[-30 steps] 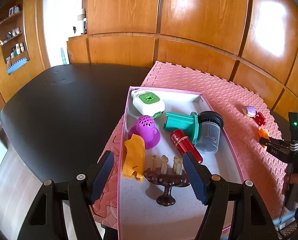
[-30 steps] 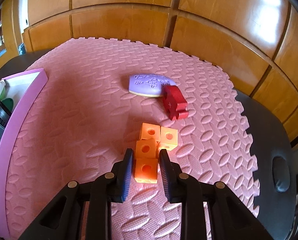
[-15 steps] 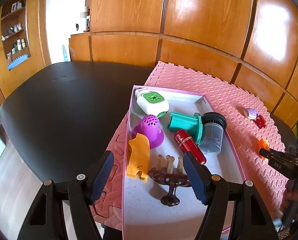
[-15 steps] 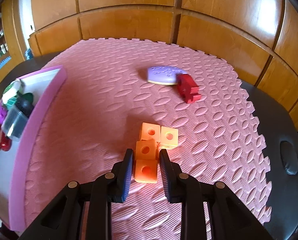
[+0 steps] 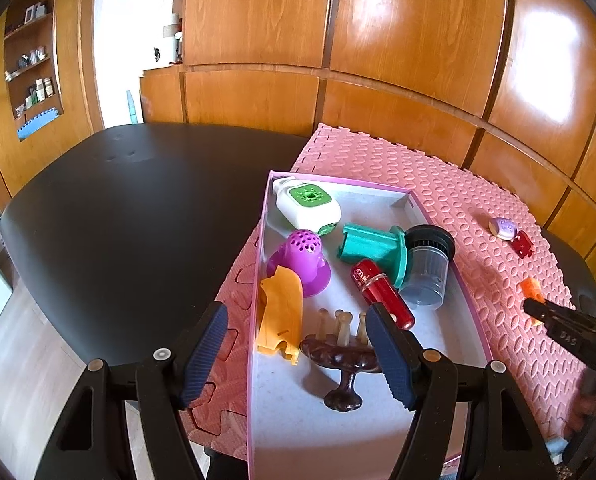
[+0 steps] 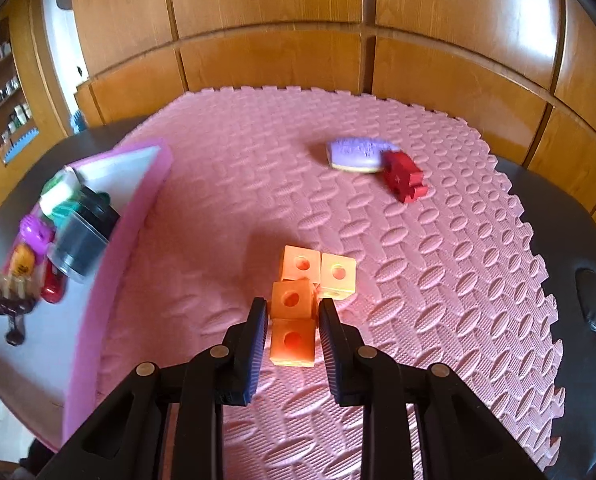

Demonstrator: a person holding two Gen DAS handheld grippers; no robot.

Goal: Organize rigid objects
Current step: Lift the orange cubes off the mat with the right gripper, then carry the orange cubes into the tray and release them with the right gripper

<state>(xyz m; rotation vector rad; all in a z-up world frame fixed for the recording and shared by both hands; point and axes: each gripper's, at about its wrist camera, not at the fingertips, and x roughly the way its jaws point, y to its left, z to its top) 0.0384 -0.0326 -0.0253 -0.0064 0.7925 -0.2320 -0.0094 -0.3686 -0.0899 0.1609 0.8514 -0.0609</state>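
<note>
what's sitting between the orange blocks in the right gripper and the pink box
Nothing: between the orange blocks and the pink box lies bare pink mat, in the right wrist view.

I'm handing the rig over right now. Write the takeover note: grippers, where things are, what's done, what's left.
Right gripper: shut on the orange block piece, a joined cluster of holed cubes, over the pink mat.
Left gripper: open, empty, above the near end of the pink-rimmed tray.
Done: tray holds the white-green device, purple strainer, teal part, grey cup, red tube, yellow piece and dark wooden stand.
Left: put the orange piece in the tray, then the lilac oval and red block, which lie touching on the mat.
</note>
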